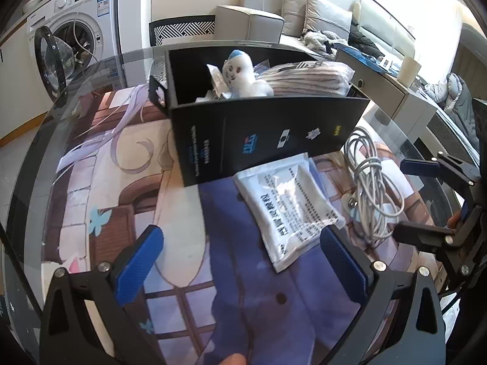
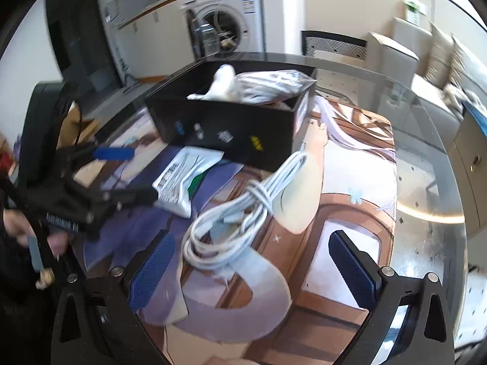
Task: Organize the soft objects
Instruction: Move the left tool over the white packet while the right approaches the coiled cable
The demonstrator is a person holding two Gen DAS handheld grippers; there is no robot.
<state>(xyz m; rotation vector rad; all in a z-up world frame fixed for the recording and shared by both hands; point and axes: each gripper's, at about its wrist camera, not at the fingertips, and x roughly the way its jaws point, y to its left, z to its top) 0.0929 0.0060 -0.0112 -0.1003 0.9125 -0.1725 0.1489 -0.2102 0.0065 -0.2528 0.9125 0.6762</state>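
Observation:
A black box (image 1: 264, 133) (image 2: 231, 130) stands on the printed mat and holds a white plush toy (image 1: 240, 76) (image 2: 222, 82) and a clear bag of striped cloth (image 1: 310, 79) (image 2: 271, 88). In front of the box a white sealed packet (image 1: 292, 210) (image 2: 182, 179) lies flat. My left gripper (image 1: 243, 261) (image 2: 134, 173) is open just short of it, and its right pad (image 1: 344, 267) is at the packet's edge. To the right a coiled white cable (image 1: 371, 188) (image 2: 240, 213) rests on the mat. My right gripper (image 2: 252, 270) (image 1: 417, 199) hangs open near the coil and holds nothing.
The mat (image 1: 100, 188) covers a round glass table (image 1: 36, 140) whose rim curves close on the left. Behind stand a washing machine (image 1: 73, 27) with its door open, a patterned chair (image 1: 182, 29) and a sofa (image 1: 322, 15). A low cabinet (image 1: 404, 97) is at the right.

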